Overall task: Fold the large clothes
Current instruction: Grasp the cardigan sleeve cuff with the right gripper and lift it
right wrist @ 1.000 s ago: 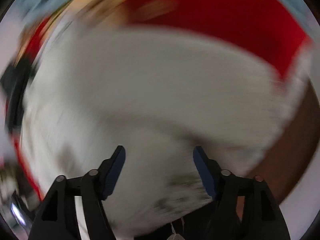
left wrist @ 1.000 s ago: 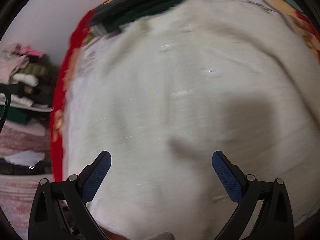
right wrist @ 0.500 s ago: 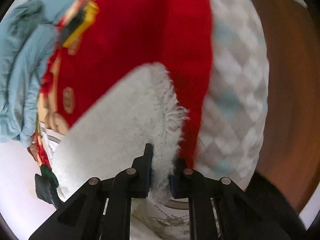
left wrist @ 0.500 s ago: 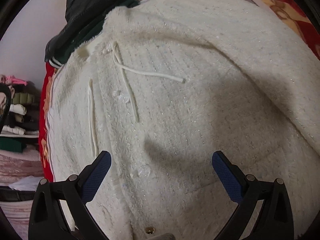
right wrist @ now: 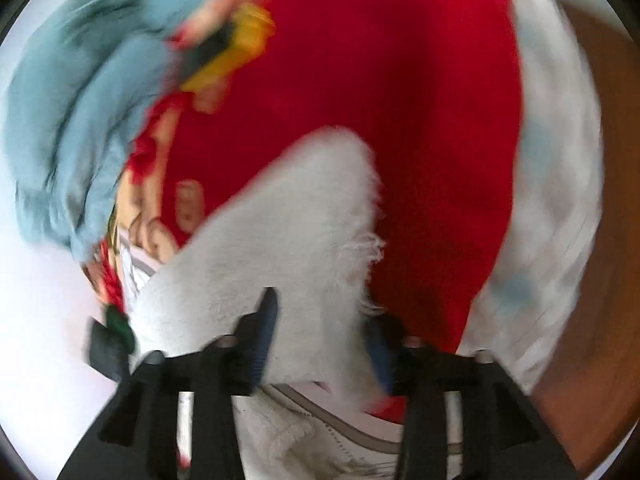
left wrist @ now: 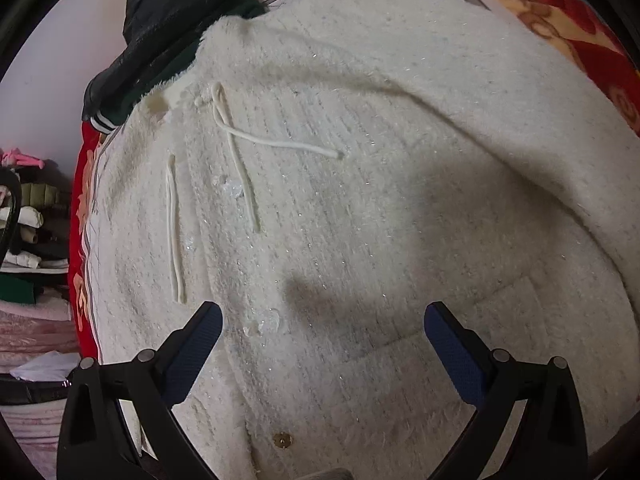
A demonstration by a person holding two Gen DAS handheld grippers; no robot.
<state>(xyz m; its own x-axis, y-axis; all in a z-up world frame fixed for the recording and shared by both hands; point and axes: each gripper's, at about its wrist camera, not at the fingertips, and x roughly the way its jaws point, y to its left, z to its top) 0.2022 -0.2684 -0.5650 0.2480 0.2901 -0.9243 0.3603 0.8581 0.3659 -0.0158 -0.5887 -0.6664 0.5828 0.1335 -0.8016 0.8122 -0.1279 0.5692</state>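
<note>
Left gripper [left wrist: 322,320]: its fingers [left wrist: 196,344] are standing wide apart over the white fuzzy garment [left wrist: 360,220], gripping nothing.
Garment, left wrist view: it is lying spread over the red patterned blanket [left wrist: 82,208] on the bed, filling most of the picture — only this view is showing its cords [left wrist: 240,160], a metal snap [left wrist: 281,439] near the bottom edge and a patch pocket seam.
Farther, left wrist view: a dark jacket [left wrist: 168,36] is lying at the garment's far corner, and stacked folded clothes [left wrist: 28,216] are sitting off to the left.
Right gripper [right wrist: 320,332]: its fingers [right wrist: 266,320] have just been opening and are standing apart, with the garment's fringed end [right wrist: 304,232] between them; whether the pads are touching it, the blur is hiding.
Farther, right wrist view: only here a plain red stretch of blanket is showing, beyond it a light blue cloth [right wrist: 80,100] at the left — and a quilted pale cover [right wrist: 556,200] at the right.
</note>
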